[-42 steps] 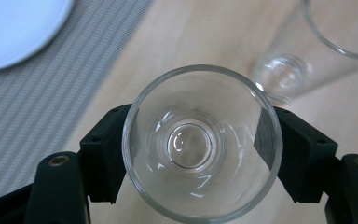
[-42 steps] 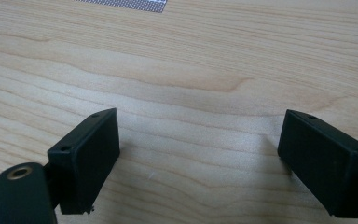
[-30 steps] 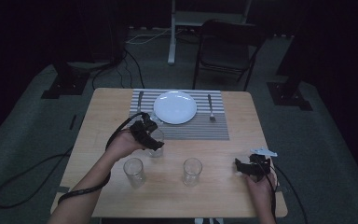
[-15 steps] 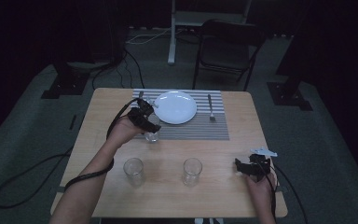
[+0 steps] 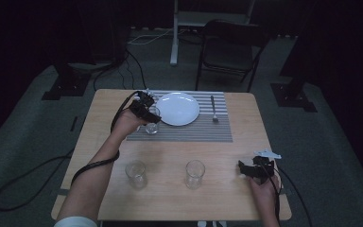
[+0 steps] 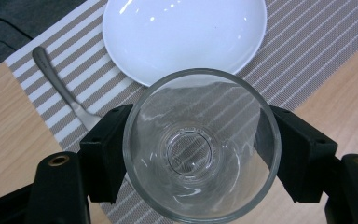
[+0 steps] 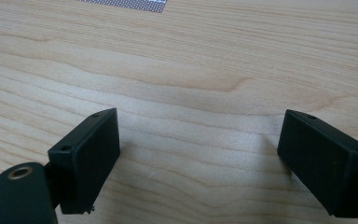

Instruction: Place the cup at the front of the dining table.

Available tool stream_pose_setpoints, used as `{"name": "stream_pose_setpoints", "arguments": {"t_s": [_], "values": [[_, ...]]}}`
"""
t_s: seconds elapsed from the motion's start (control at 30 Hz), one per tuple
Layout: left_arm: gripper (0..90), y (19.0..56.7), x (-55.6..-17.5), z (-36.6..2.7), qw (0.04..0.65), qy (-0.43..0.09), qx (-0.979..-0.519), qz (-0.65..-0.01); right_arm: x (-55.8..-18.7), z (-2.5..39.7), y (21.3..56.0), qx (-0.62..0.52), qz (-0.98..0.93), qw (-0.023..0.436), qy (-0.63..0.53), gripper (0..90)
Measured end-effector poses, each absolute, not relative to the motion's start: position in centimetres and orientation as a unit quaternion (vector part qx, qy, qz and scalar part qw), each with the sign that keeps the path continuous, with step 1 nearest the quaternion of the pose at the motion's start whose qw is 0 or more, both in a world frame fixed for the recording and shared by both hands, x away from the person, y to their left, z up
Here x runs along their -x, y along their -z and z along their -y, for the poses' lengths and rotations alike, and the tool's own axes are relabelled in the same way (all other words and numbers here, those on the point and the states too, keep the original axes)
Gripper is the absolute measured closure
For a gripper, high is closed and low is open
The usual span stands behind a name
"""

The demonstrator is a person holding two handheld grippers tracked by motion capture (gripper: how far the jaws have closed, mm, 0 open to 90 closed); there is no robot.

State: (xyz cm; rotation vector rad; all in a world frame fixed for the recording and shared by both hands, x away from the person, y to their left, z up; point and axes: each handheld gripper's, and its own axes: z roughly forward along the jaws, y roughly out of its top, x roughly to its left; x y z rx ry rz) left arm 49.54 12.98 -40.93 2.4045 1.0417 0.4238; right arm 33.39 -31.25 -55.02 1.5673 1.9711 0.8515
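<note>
While the left gripper (image 6: 200, 154) clamps a glass (image 6: 201, 145) upright over the mat's (image 5: 203, 131) left side beside the plate (image 5: 177, 108), seemingly to set a place, the right gripper (image 7: 198, 158) rests agape on the table (image 5: 227, 156).

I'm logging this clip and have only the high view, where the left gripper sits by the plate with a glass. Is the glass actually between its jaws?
Observer: Yes. In the left gripper view the left gripper has a jaw against each side of the drinking glass.
Operator: Anything in the glass?
Observer: It looks empty; the striped placemat shows through its base.
Operator: And the right gripper?
Observer: The right gripper has its jaws wide apart over bare wooden table, nothing between them.
</note>
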Motion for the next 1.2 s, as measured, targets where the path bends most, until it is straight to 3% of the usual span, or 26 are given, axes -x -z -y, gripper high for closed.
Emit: {"name": "stream_pose_setpoints", "arguments": {"t_s": [0.6, 1.0, 1.17, 1.2], "values": [[28.7, 43.2, -53.1, -13.1, 0.217, -0.127, -0.875, -0.413, -33.4, 31.3, 55.0, -0.573, -0.720, 0.239, -0.311, 12.6], [27.9, 43.4, -52.8, -14.2, 0.248, -0.123, -0.860, -0.429, -33.4, 31.3, 55.0, -0.573, -0.720, 0.239, -0.311, 12.6], [17.1, 43.0, -52.6, -14.7, 0.238, -0.127, -0.860, -0.433, -33.4, 31.3, 55.0, -0.573, -0.720, 0.239, -0.311, 12.6], [10.3, 43.0, -52.4, -14.9, 0.232, -0.123, -0.861, -0.435, -33.4, 31.3, 55.0, -0.573, -0.720, 0.239, -0.311, 12.6]]}}
